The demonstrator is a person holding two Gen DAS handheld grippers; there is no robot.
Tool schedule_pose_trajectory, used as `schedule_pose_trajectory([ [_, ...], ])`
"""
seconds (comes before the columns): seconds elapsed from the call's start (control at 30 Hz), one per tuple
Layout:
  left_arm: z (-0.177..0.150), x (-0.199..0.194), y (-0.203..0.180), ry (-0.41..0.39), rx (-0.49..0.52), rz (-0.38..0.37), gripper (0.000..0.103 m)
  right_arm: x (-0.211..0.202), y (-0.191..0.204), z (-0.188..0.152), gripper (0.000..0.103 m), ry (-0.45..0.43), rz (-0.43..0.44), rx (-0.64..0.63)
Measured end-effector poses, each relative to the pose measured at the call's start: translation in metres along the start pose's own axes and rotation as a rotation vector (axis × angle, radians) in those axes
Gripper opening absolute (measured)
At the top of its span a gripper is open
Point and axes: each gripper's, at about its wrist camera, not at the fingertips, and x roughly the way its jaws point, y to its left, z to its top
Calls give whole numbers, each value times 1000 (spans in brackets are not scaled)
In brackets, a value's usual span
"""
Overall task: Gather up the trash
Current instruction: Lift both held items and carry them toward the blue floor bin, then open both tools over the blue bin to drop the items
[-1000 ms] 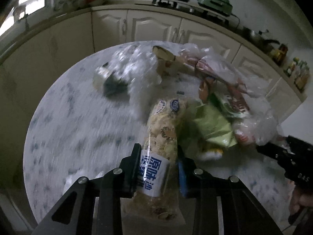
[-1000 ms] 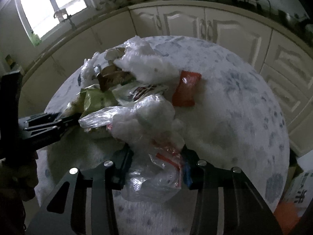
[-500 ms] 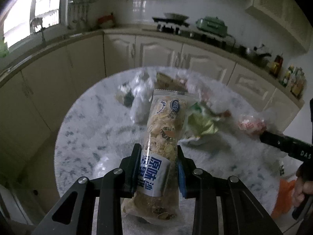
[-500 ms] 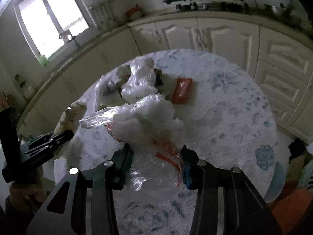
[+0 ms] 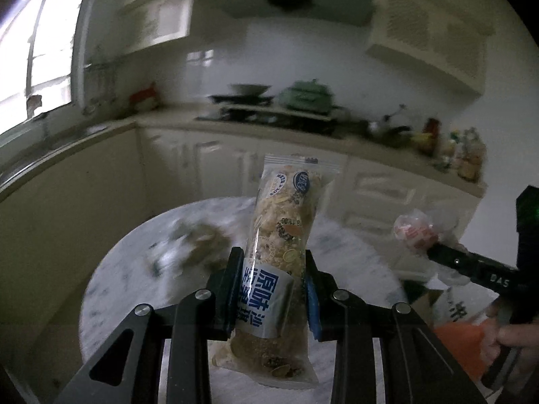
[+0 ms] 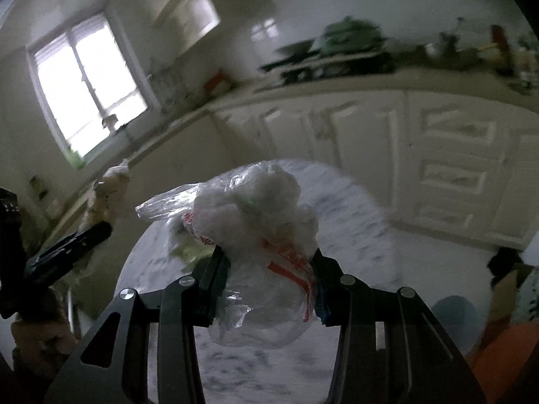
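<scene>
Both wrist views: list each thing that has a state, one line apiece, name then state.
Left hand-held gripper: shut on snack pack.
Snack pack: sealed, held upright, off the table.
Right hand-held gripper: shut on plastic bag.
Plastic bag: crumpled, held off the table.
Table: some trash on it, blurred.
Cabinets: doors shut.

Blue-and-white label on tan snack packet (image 5: 281, 256); grey-mottled white table (image 5: 134, 269); red-printed clear bag (image 6: 266, 256).

Blurred litter (image 5: 198, 239) on table (image 5: 111, 289); countertop clutter (image 6: 337, 54) smeared.
</scene>
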Motion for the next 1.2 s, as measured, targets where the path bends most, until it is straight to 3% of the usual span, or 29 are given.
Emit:
schedule_pose_trajectory([
  [0.23, 20, 53, -84, 26, 87, -185, 29, -63, -108, 1, 43, -84, -207, 158],
  [0.4, 11, 120, -155, 161, 136, -344, 29, -85, -193, -27, 43, -56, -352, 312],
  [0.57, -20, 200, -233, 335, 211, -440, 29, -68, -269, -70, 43, 44, -437, 454],
  [0.73, -57, 288, -292, 506, 283, -470, 29, -35, -329, -101, 43, 123, -440, 564],
  [0.9, -90, 372, -332, 651, 341, -442, 29, 5, -377, -117, 43, 182, -428, 647],
  [1.0, -106, 428, -354, 742, 360, -422, 30, 28, -404, -127, 50, 222, -422, 704],
  [1.03, -107, 450, -363, 761, 369, -409, 33, 35, -412, -132, 56, 238, -423, 726],
  [1.1, -110, 475, -381, 804, 387, -383, 52, 41, -426, -142, 72, 243, -427, 765],
  [1.13, -110, 484, -384, 810, 393, -368, 68, 40, -429, -144, 75, 242, -431, 777],
  [1.17, -108, 488, -391, 801, 400, -348, 79, 37, -432, -148, 82, 237, -444, 794],
  [1.2, -102, 497, -398, 793, 405, -335, 82, 34, -433, -150, 86, 232, -446, 800],
])
